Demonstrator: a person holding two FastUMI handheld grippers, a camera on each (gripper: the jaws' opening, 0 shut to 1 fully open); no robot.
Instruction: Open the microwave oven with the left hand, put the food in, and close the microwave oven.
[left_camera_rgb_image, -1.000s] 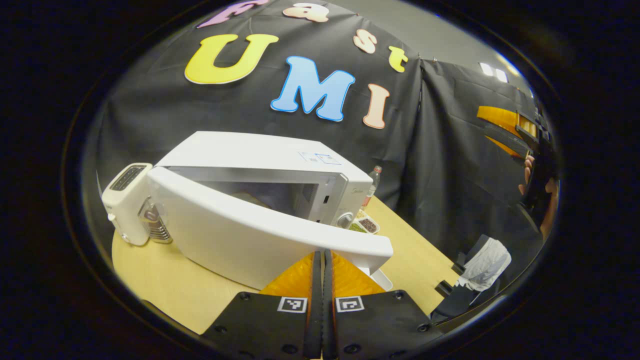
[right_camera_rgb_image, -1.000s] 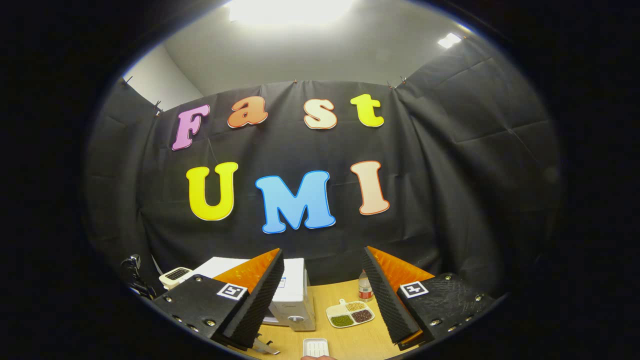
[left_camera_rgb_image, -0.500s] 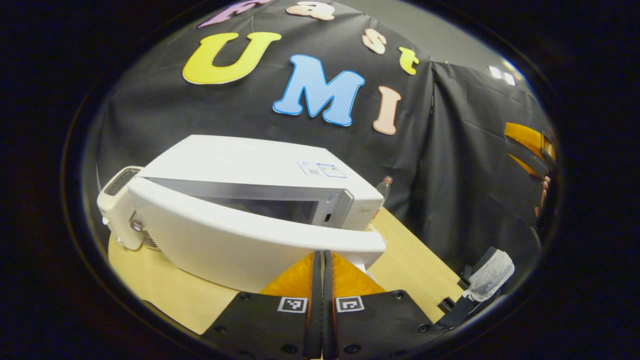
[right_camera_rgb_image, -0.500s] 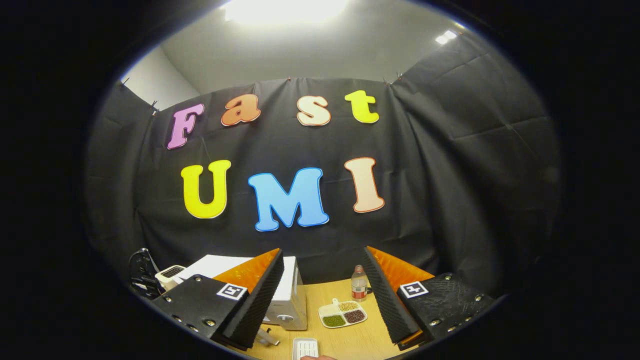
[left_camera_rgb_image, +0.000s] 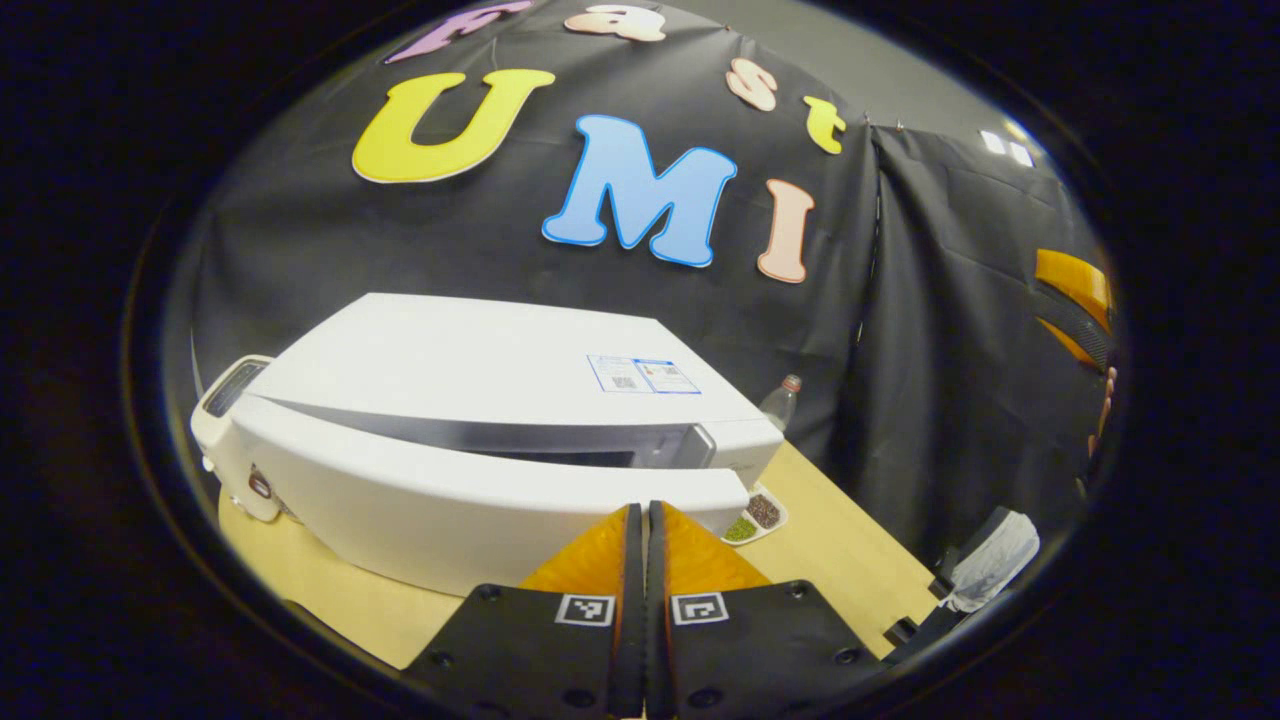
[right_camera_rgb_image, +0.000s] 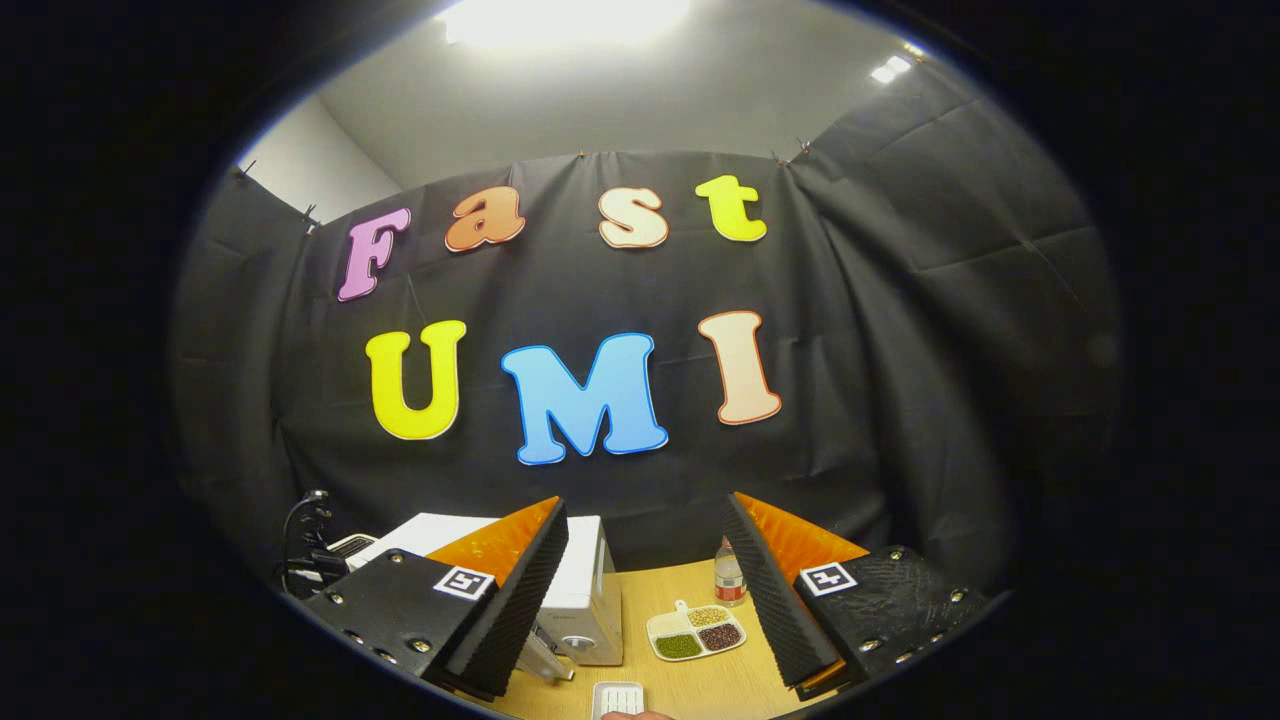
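One microwave, door ajar; left hand-held gripper pressed together, right hand-held gripper spread

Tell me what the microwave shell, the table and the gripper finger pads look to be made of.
Microwave: smooth glossy white shell, likely painted metal or plastic; soft highlights, can't tell which.
Table: light wood-look top, matte, faint grain; possibly laminate.
Right gripper pads: black ribbed foam or rubber on orange plastic backing.

The right gripper hangs agape above the microwave oven.
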